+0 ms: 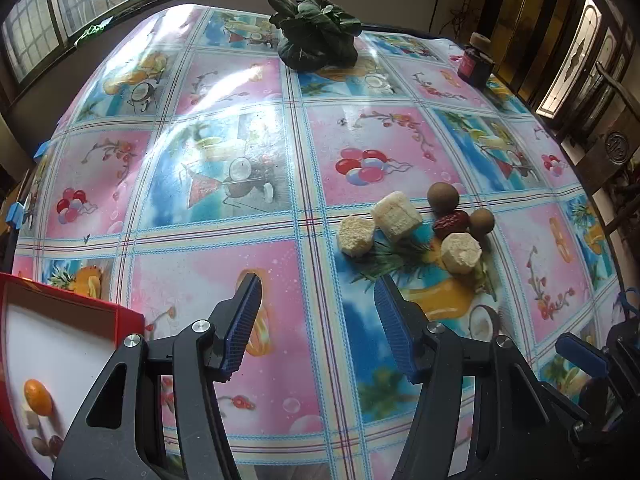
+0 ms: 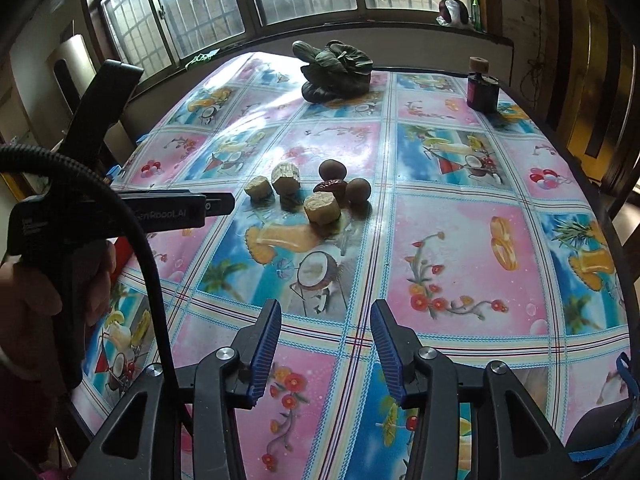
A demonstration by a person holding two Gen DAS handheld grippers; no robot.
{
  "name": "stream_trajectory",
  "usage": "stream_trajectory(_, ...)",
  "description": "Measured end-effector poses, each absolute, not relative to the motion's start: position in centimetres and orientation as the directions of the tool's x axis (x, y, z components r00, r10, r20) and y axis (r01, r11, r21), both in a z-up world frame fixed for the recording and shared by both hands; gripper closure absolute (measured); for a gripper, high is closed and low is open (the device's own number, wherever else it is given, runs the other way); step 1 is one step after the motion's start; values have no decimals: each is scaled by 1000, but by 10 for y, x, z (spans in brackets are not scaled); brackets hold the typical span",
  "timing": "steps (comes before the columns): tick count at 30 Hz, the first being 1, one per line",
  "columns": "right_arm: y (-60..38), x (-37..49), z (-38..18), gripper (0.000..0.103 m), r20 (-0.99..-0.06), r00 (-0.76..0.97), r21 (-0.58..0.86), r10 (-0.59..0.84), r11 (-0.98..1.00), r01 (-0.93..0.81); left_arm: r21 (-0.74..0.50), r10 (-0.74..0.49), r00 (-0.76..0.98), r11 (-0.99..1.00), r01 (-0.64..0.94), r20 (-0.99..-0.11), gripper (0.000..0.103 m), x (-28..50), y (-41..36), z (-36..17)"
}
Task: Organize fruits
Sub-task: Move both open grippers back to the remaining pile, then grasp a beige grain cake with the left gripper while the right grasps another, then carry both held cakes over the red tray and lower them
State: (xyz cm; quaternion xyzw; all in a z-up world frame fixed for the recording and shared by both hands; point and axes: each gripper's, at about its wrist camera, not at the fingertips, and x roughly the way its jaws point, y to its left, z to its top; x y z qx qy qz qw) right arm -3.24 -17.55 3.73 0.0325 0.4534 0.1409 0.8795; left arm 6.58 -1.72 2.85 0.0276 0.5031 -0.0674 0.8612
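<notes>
A small heap of food lies on the patterned tablecloth: three pale cut chunks [image 1: 396,218] [image 2: 321,208], two round brown fruits [image 1: 443,197] [image 2: 333,169] and a red date [image 1: 452,222] [image 2: 330,186]. My left gripper [image 1: 318,296] is open and empty, hovering short of the heap, which lies ahead to its right. My right gripper [image 2: 325,322] is open and empty too, nearer the table's front edge, with the heap well ahead. A red tray [image 1: 120,314] at the left holds an orange fruit [image 1: 38,397] and some small pieces.
A dark leafy vegetable [image 1: 316,36] [image 2: 336,72] sits at the far side near the window. A dark jar with a cork lid [image 1: 476,60] [image 2: 482,88] stands far right. In the right wrist view a hand [image 2: 28,300] holds the left gripper's handle at the left.
</notes>
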Motion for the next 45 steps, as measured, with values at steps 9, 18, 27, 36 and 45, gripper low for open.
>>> stream_trajectory(9, -174, -12, 37, 58, -796, 535, 179, 282, 955, -237, 9, -94, 486, 979, 206, -869, 44, 90, -29, 15)
stream_trajectory(18, -159, 11, 49, 58, -795, 535, 145, 285, 947, -288, 11, -85, 495, 982, 187, -865, 80, 92, -18, 17)
stream_trajectory(27, -116, 65, 54, 58, -778, 528, 147, 340, 916, -374, -27, -90, 545, 992, 123, -834, 80, 48, 23, 50)
stream_trajectory(36, -81, 115, 18, 66, -851, 466, 49, 242, 920, -388, -54, -95, 551, 994, 91, -829, 80, 6, 56, 60)
stream_trajectory(45, -94, 80, 38, 77, -808, 511, 109, 293, 927, -359, -60, -81, 567, 997, 56, -820, 80, -13, 72, 62)
